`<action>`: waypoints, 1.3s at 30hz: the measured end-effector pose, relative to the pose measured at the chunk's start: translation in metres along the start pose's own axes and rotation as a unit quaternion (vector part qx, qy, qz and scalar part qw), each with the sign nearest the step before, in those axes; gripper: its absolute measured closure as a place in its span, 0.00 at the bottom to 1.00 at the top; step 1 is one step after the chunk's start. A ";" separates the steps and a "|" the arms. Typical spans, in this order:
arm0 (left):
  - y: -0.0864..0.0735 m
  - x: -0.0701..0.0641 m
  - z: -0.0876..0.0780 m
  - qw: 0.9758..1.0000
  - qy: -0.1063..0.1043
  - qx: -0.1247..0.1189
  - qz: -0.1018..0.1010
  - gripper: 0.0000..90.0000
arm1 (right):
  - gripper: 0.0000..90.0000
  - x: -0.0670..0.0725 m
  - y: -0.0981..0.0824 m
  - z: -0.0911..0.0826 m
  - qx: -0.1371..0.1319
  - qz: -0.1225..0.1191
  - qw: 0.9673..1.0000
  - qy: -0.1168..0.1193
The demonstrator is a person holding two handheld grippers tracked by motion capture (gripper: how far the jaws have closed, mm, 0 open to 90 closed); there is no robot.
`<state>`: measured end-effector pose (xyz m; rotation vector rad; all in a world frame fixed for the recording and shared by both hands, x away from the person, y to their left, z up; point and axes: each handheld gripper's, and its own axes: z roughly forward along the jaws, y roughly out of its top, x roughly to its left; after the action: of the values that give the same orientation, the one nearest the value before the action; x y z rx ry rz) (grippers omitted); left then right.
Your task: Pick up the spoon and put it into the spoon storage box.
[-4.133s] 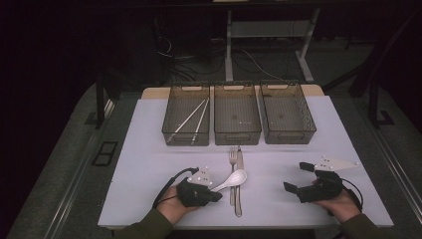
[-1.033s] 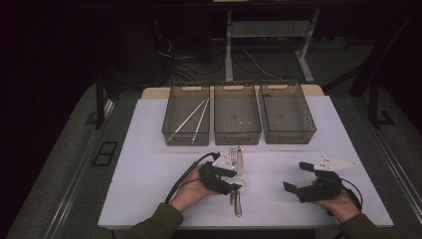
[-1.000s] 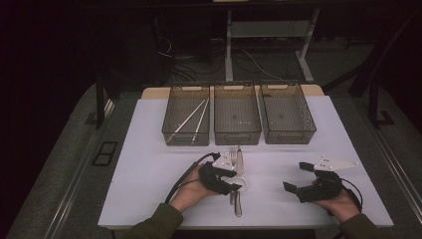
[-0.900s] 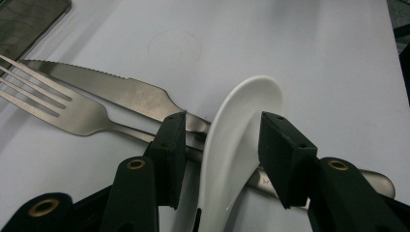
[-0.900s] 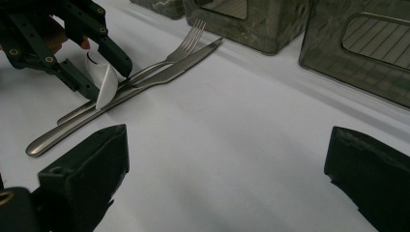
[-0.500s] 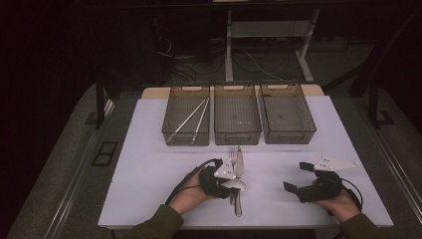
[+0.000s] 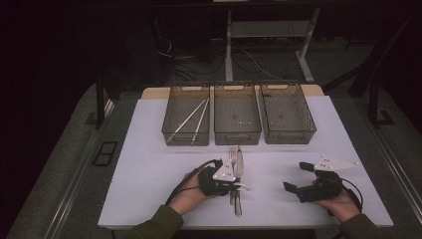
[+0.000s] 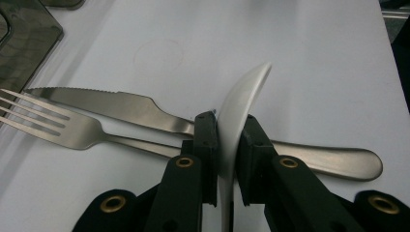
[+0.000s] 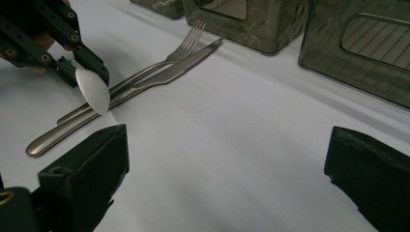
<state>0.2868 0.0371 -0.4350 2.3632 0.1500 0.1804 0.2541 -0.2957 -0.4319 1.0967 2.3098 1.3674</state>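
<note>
**Spoon pickup: grasp stage**

On the white table (image 7: pixel 149 169), we saw the left gripper (image 8: pixel 225 145) just closing, clenched on the white plastic spoon (image 8: pixel 239 104) above the steel knife (image 8: pixel 121 104). Right gripper (image 7: pixel 303 179) gaped, idle. Next: lift clear, carry to a grey mesh bin (image 7: pixel 237 134).

High view: fixed above near side of white table (image 7: pixel 149 169), facing forward and down, far off. Left gripper view: low, very close behind own jaws, facing fork (image 8: pixel 53 126) and knife (image 8: pixel 121 107). Right gripper view: low, facing across table toward bins (image 9: pixel 358 53). Shared by all: fork, knife, white spoon (image 9: pixel 93 90).
</note>
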 end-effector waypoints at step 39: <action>0.016 0.009 -0.012 0.999 -0.029 -0.012 -0.018 0.89 | 0.02 0.003 -0.002 0.006 -0.012 -0.013 1.000 0.011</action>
<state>0.2945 0.0356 -0.4147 2.3369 0.1617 0.0953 0.2542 -0.2907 -0.4364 1.0460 2.3087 1.4020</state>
